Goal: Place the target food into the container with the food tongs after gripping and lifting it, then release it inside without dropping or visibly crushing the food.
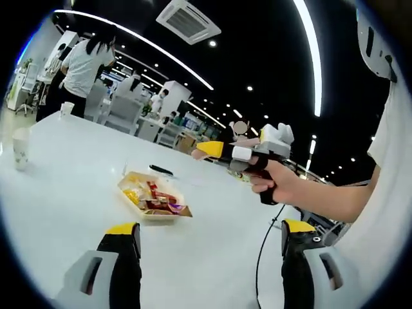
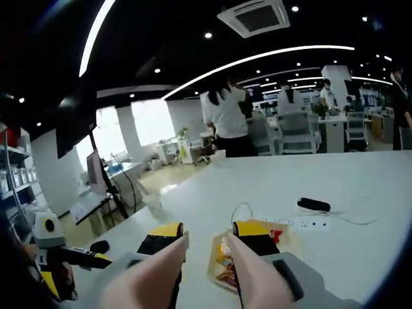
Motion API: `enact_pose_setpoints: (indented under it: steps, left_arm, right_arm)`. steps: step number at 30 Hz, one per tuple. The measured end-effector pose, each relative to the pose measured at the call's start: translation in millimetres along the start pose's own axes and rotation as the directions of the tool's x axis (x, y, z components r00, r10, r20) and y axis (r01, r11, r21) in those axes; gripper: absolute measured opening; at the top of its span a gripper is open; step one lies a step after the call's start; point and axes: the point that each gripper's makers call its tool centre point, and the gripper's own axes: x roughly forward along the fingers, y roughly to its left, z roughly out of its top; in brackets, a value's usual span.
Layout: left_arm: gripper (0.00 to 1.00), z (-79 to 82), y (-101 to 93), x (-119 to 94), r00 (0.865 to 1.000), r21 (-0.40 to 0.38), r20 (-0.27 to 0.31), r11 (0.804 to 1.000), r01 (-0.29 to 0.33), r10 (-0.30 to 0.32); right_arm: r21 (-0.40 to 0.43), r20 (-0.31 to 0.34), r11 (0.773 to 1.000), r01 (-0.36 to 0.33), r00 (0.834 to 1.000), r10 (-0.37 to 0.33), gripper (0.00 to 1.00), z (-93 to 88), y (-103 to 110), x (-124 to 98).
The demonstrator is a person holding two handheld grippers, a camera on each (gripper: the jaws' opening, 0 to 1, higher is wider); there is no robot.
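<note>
While your left gripper hangs above the worktop with jaws wide apart, the tray of food lies ahead. Your right gripper, jaws apart with tongs between them, is just over the tray, nearer.

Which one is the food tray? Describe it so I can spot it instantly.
On the big white table, look ahead of the left hand-held gripper: a shallow, pale rectangular tray holds yellow and red snack packets. The black pen-like object lying behind it is thin and dark.
</note>
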Motion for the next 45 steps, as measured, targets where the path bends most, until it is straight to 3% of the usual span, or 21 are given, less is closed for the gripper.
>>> enact_pose_setpoints:
  steps: [2, 10, 19, 24, 33, 38, 42, 45]
  left_arm:
    - [0.90, -1.5, 0.2, -1.2, 1.000, 0.034, -0.010, 0.999, -0.008, 0.008]
    - [0.89, -0.4, -1.5, -7.6, 1.000, 0.043, 0.002, 0.999, -0.012, 0.012]
    - [0.90, 13.6, -5.7, -9.1, 0.999, 0.050, 0.048, 0.999, -0.005, 0.003]
    - [0.90, 11.2, -7.5, -0.1, 0.999, 0.099, -0.007, 0.995, 0.032, -0.031]
    - [0.85, 22.3, -16.8, 11.7, 0.997, 0.121, -0.007, 0.989, 0.080, -0.080]
    - [0.86, 33.0, -18.8, 13.1, 0.996, 0.112, 0.033, 0.990, 0.081, -0.085]
    - [0.86, 27.4, -21.5, 7.6, 0.998, 0.106, 0.008, 0.992, 0.066, -0.068]
    - [0.86, 36.9, -24.8, 0.9, 0.995, 0.061, 0.074, 0.996, 0.068, -0.072]
  right_arm:
    - [0.004, -0.006, 1.000, -0.012, 1.000, 0.012, 0.31, -2.2, 4.0, -3.1]
    - [0.007, -0.008, 1.000, -0.029, 1.000, 0.029, 0.31, -2.2, 15.5, -10.2]
    - [0.004, -0.018, 1.000, -0.030, 0.999, 0.030, 0.31, -7.8, 19.8, -16.9]
    - [-0.024, -0.019, 1.000, -0.013, 1.000, 0.013, 0.31, -8.8, 22.4, -22.0]
    - [0.000, -0.048, 0.999, -0.035, 0.998, 0.035, 0.31, -22.9, 29.9, -27.8]
    - [0.007, -0.062, 0.999, -0.052, 0.997, 0.052, 0.31, -26.5, 33.8, -27.6]
    - [0.035, -0.084, 0.996, -0.084, 0.993, 0.087, 0.31, -27.0, 44.4, -30.2]
    - [0.021, -0.073, 0.993, -0.118, 0.990, 0.120, 0.31, -23.5, 52.3, -32.3]
